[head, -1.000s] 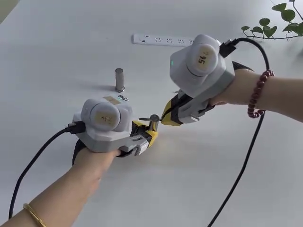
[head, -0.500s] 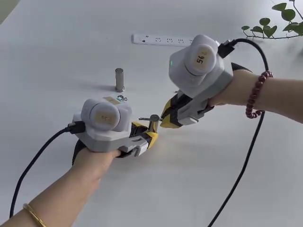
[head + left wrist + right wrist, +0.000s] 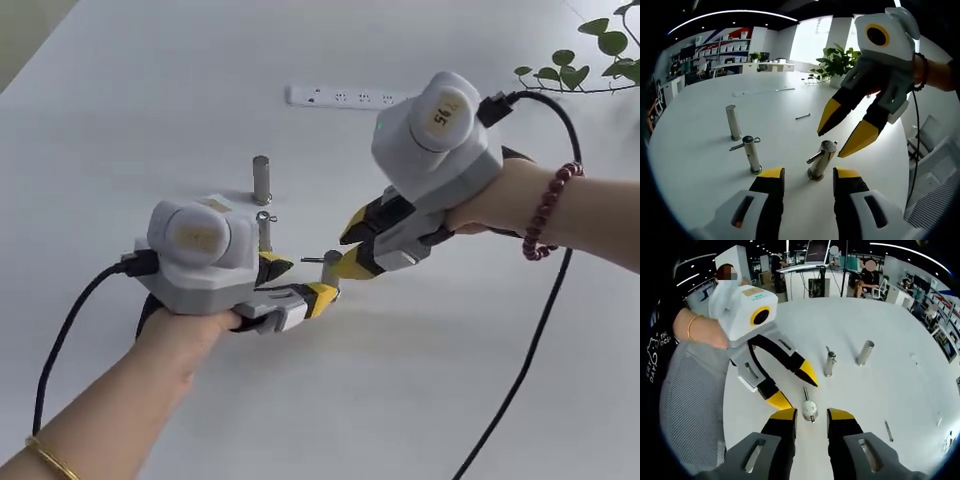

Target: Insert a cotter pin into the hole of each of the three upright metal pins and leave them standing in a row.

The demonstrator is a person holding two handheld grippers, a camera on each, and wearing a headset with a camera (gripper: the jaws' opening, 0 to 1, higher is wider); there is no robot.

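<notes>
My left gripper (image 3: 308, 280) and right gripper (image 3: 342, 255) both hold their jaws wide apart, gripping nothing, on either side of the nearest metal pin (image 3: 330, 270) on the desk (image 3: 150, 100). Its cotter pin (image 3: 311, 260) pokes out toward 9 o'clock. A second pin (image 3: 264, 232) stands at 10 o'clock and a third pin (image 3: 261, 178) at 11.

Power strip (image 3: 345, 97) lies on white table (image 3: 150, 100) near plant leaves (image 3: 612, 42).

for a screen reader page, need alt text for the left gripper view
A metal pin with a cotter pin sticking from its side stands on a white table just ahead of the open left gripper, the open right gripper above it. To the left stand a second pin, also cottered, and a bare third pin.
</notes>
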